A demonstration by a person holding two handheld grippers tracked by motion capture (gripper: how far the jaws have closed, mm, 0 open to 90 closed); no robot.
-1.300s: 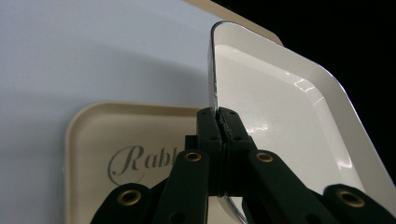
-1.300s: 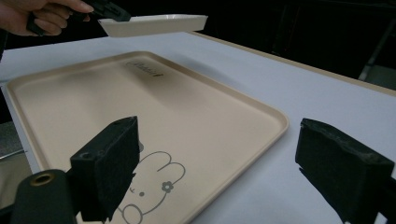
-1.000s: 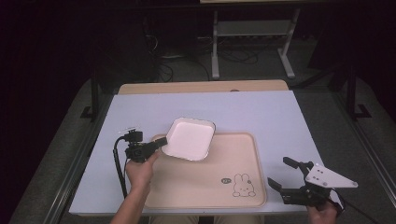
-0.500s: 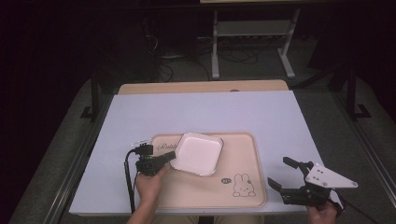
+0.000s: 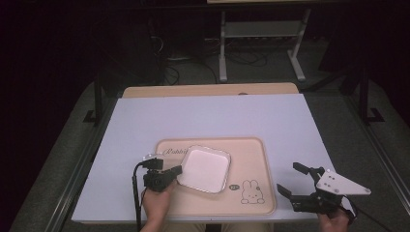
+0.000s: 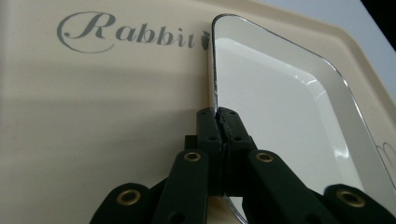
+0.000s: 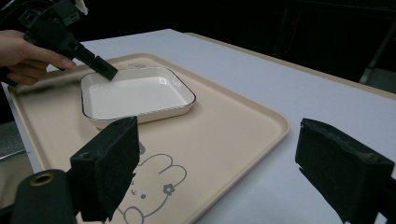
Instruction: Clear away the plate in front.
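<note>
Dish (image 5: 205, 167) on the tray (image 5: 251, 154), pinched at its left rim by the left gripper (image 5: 174, 170).
From the left, the left gripper's jaws are pressed together on the white square dish's near-left edge, so the dish extends rightward away from them over the tray's left half; it seems to rest flat or nearly so. Further right, the right gripper (image 5: 295, 180) hovers over the worktop (image 5: 208, 116) just off the tray's right edge, jaws spread and empty, well apart from the dish.

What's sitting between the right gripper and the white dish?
Nothing loose: in the right gripper view, only bare tray surface with its printed rabbit drawing lies between the open right gripper and the white dish.
</note>
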